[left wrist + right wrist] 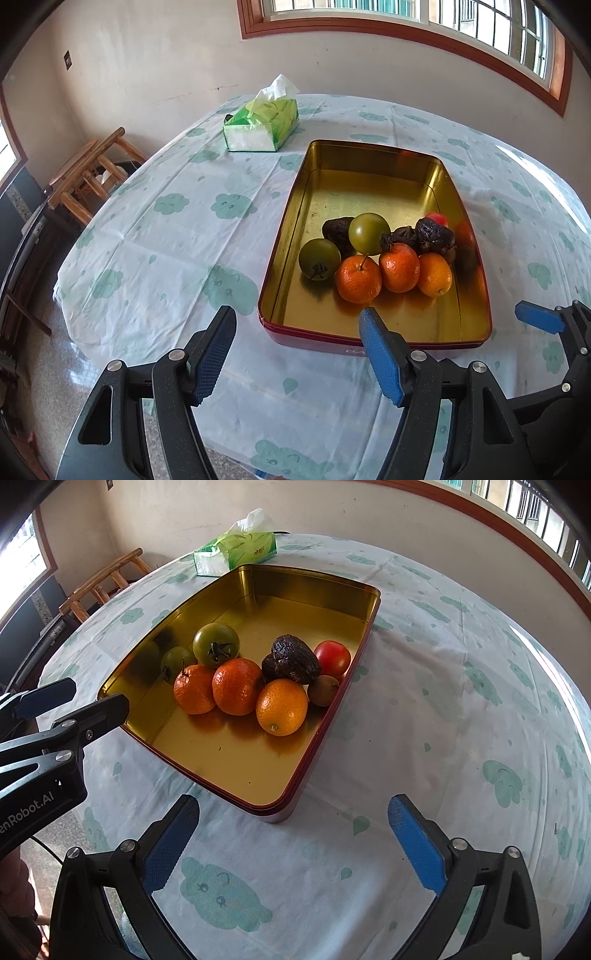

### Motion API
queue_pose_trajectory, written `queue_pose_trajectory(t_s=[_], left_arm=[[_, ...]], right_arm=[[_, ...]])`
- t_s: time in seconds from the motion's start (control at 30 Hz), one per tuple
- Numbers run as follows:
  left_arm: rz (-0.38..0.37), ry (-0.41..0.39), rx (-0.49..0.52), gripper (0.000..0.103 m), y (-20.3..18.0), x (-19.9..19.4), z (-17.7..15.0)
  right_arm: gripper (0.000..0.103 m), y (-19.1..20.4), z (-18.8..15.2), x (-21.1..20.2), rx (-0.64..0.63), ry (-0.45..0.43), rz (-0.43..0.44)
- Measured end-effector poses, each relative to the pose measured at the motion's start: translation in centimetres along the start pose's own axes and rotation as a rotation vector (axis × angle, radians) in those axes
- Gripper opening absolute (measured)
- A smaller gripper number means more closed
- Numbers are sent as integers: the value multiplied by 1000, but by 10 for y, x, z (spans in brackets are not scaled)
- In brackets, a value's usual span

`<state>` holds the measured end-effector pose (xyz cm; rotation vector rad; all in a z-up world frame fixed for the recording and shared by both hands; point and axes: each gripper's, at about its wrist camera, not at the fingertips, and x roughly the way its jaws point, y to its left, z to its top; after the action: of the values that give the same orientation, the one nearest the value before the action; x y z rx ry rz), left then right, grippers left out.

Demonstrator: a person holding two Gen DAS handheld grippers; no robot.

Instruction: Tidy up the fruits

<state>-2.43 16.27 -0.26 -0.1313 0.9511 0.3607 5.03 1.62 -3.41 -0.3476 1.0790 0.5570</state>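
Gold-lined red tin (364,602); orange citrus (282,707); white tablecloth (443,701), green cloud print.

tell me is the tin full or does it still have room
Room left. The fruits cluster in one part of the tin; its far half shows bare gold floor.

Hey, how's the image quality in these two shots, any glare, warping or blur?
Left wrist view: heavy fisheye bending the window frame, fruit mirrored in the gold tin, dark corner vignetting. Right wrist view: blown-out sunlight patch on the tablecloth, glossy highlights on the oranges, everything reasonably sharp.
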Motion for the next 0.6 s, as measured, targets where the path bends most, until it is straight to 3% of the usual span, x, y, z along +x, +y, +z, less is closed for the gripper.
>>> queue_pose_trajectory(t_s=[0.6], left_arm=[[1, -4, 5, 70, -4, -2, 1]], right_arm=[[101, 3, 0, -2, -10, -10, 5]])
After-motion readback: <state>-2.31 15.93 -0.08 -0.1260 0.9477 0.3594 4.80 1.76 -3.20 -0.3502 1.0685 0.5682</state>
